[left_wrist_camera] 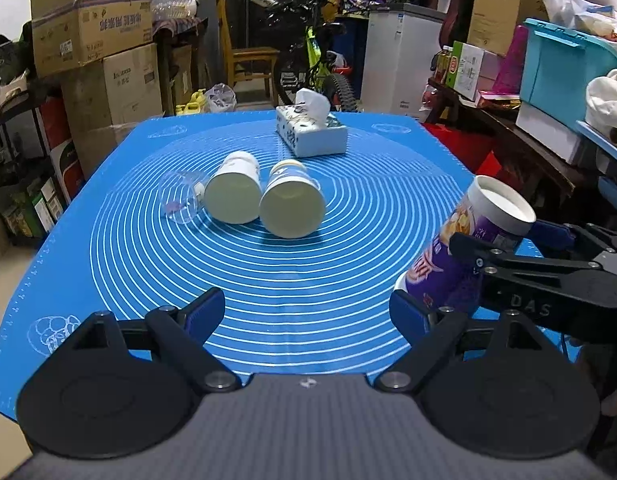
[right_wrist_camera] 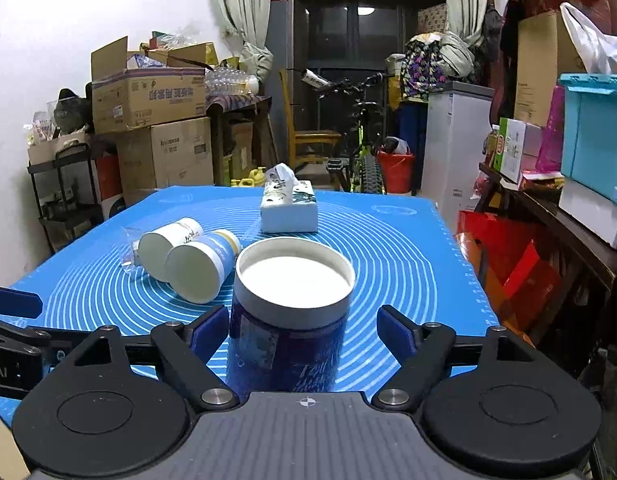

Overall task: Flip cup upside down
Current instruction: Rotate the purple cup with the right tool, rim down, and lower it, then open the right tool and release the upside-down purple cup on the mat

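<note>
Purple cup (right_wrist_camera: pixel 286 320) sits between the right gripper (right_wrist_camera: pixel 296 330) fingers, base up, white recessed bottom facing the camera. Jaws stand wide: the left pad is at or nearly on the wall, the right pad clearly off it. Cup looks already inverted, rim down on the blue mat (right_wrist_camera: pixel 408 248); in the left wrist view it appears tilted, though fisheye may exaggerate that.

Left gripper (left_wrist_camera: pixel 304 312) wide open, holding nothing, cup (left_wrist_camera: pixel 464 244) just beyond its right finger.

Judgement: release step. Draw the right gripper straight back, without brushing the wall; a light paper cup tips easily. Confirm the rim is flat first.

Ahead-left of both grippers: two pale cups (left_wrist_camera: pixel 264 196) lying on their sides, touching, with a clear glass (left_wrist_camera: pixel 178 200) beside them. Tissue box (left_wrist_camera: pixel 312 130) farther ahead.

Writing: "DAS" on the right gripper's body; "AI" on the left gripper's. Cup print Chinese, unreadable.
</note>
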The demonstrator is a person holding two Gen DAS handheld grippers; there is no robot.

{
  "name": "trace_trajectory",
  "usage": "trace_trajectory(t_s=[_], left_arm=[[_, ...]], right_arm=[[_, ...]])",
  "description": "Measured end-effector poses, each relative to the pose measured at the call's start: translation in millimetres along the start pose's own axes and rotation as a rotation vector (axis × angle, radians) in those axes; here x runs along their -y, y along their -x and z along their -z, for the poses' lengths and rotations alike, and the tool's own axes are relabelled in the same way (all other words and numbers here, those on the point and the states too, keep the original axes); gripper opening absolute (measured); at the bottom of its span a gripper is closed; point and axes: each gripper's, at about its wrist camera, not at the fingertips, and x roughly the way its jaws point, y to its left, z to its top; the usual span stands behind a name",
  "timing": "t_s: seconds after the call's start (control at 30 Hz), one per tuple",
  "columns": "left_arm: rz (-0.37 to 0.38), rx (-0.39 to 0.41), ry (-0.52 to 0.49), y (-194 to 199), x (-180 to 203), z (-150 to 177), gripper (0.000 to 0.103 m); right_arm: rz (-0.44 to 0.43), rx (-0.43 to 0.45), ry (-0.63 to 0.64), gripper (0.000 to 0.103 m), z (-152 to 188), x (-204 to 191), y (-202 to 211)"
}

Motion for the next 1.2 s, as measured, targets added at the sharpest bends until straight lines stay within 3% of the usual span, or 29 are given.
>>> trace_trajectory(t_s=[0.3, 0.6, 1.2], left_arm=[[0.006, 0.025, -0.020, 23.2, 15.3, 10.9, 0.089], [0.037, 0.023, -0.040, 39.8, 27.2, 28.3, 0.089], [0.049, 0.029, -0.080, 66.7, 44.7, 52.0, 0.089]], right_arm=[[-0.010, -0.018, 0.001, 0.094, 9.4, 14.9, 55.6], [-0.039, -0.063, 0.024, 0.094, 24.7, 14.3, 93.9], [-0.033, -0.089, 0.016, 0.094, 32.2, 18.5, 115.4]])
